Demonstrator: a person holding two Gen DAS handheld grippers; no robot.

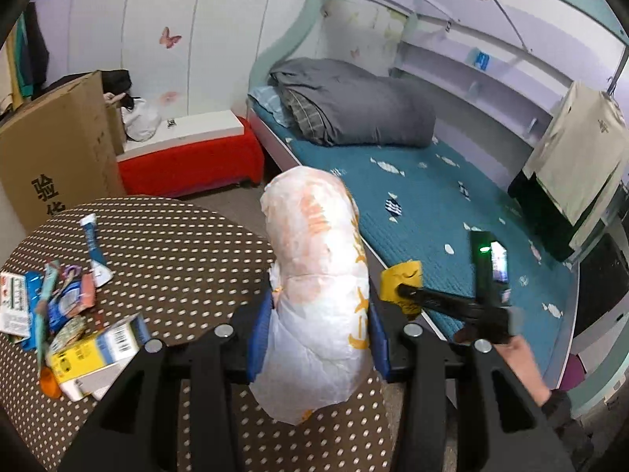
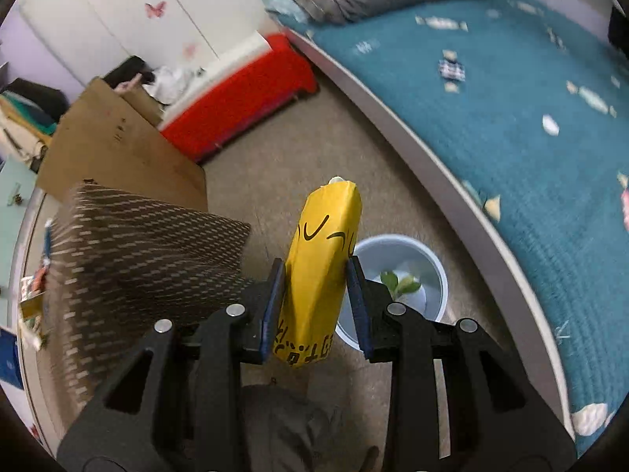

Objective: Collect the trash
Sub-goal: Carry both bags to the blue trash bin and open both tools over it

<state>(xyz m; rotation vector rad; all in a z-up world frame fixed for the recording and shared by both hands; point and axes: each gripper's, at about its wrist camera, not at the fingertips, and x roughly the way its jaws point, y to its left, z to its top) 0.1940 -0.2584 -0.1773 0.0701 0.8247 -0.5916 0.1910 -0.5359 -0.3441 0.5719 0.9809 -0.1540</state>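
Left wrist view: left claw [image 1: 318, 338] gripping a puffy white plastic packet with orange print [image 1: 314, 275], blue pads pressing into both its sides, holding it just past the right edge of the round brown table with white dots [image 1: 165, 244]. Lying on the table's left, a heap of torn wrappers and small cartons [image 1: 67, 314], not yet collected. Showing at the right over the teal bed [image 1: 452, 212], the right claw [image 1: 409, 289] carrying a yellow packet.

Right wrist view: right claw [image 2: 316, 295] clasping a yellow foil packet with black lettering [image 2: 322, 271] between its blue pads, pointing steeply down. Sitting on the beige floor just beyond and right of the packet, a pale blue round bin [image 2: 440, 275] with green scraps inside.

Step in hand, judging by this: carrying two pieces to the bin. Needed next: bringing the yellow packet over the bin's mouth and letting go, then the same for the white packet.
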